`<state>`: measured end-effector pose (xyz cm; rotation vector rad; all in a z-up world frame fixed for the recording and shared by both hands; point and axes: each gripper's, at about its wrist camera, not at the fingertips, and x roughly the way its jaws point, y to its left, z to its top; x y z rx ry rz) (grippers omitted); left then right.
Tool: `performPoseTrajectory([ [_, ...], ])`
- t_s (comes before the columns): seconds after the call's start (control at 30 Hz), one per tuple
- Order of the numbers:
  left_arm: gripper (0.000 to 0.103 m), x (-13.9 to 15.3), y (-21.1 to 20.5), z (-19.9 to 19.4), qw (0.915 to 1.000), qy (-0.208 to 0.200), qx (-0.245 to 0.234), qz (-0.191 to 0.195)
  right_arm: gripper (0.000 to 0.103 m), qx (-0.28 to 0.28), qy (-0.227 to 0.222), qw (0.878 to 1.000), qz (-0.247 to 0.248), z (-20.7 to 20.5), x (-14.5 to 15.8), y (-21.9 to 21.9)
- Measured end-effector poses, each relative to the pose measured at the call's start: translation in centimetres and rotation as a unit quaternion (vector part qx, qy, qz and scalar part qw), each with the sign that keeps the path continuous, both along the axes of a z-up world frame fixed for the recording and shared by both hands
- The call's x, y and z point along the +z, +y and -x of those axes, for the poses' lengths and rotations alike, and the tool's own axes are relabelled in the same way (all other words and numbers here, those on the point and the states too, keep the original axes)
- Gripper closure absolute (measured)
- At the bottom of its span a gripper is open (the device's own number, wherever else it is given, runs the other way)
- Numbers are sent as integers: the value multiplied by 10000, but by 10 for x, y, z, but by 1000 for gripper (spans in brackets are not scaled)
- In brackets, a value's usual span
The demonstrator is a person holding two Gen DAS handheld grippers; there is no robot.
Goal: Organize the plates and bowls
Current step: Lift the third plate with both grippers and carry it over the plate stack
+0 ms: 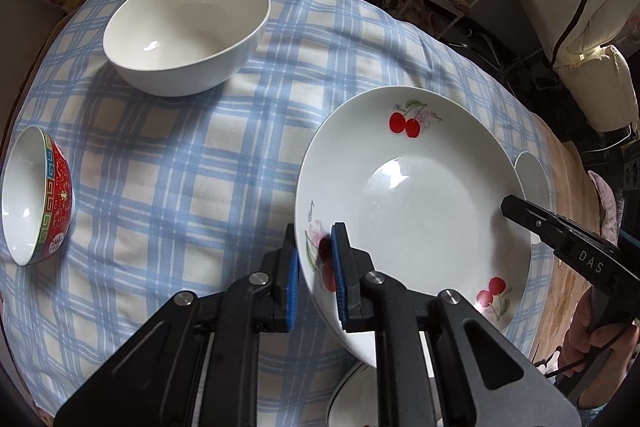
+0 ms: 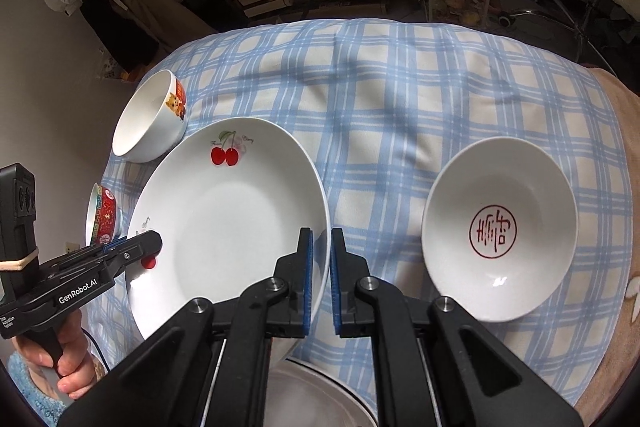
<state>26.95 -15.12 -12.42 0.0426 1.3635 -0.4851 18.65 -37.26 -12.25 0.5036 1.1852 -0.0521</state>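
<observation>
A white cherry-print plate (image 1: 416, 211) is held tilted above the blue checked tablecloth (image 1: 180, 155). My left gripper (image 1: 314, 275) is shut on its left rim. My right gripper (image 2: 320, 279) is shut on the right rim of the same plate (image 2: 224, 219). The right gripper's body (image 1: 568, 247) shows at the plate's far edge in the left view. The left gripper (image 2: 132, 247) shows at the plate's left rim in the right view. Another white dish (image 2: 316, 399) lies under the plate near me.
A large white bowl (image 1: 184, 31) stands far left with a red patterned bowl (image 1: 36, 195) nearer. A bowl with a red seal mark (image 2: 500, 227) sits right, a cartoon-print bowl (image 2: 150, 115) back left. Shelves of books stand behind the table.
</observation>
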Motion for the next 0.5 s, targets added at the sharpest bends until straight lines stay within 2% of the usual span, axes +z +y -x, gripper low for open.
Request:
performPoseTrajectory([
  [0.33,88,8,14,51,9997,-138,-206,43,94,-52,23,10000,-37,53,5,11],
  [0.5,88,7,24,77,9998,-157,-70,63,94,-255,33,9991,-331,80,4,12],
])
